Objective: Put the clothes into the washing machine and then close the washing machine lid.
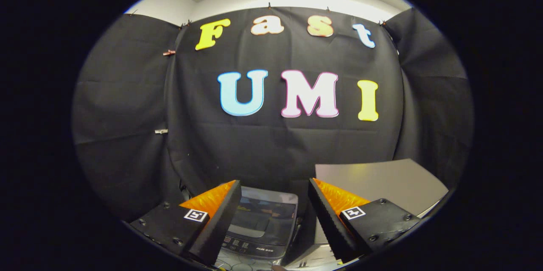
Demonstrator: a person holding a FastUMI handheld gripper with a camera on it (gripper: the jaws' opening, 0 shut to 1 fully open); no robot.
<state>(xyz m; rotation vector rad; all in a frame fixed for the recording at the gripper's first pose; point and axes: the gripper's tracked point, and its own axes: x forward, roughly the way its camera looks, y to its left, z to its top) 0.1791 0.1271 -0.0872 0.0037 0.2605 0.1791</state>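
A small top-loading washing machine (259,224) stands low down between and just beyond my fingers, its dark see-through lid lying flat and shut, with a control panel along its near edge. My gripper (275,186) hangs above it, open, with nothing between the fingers. No clothes are in sight.
A grey table top (382,182) lies to the right of the machine, beyond my right finger. Black cloth walls close the booth at the back and on both sides. A few cables lie on the floor in front of the machine.
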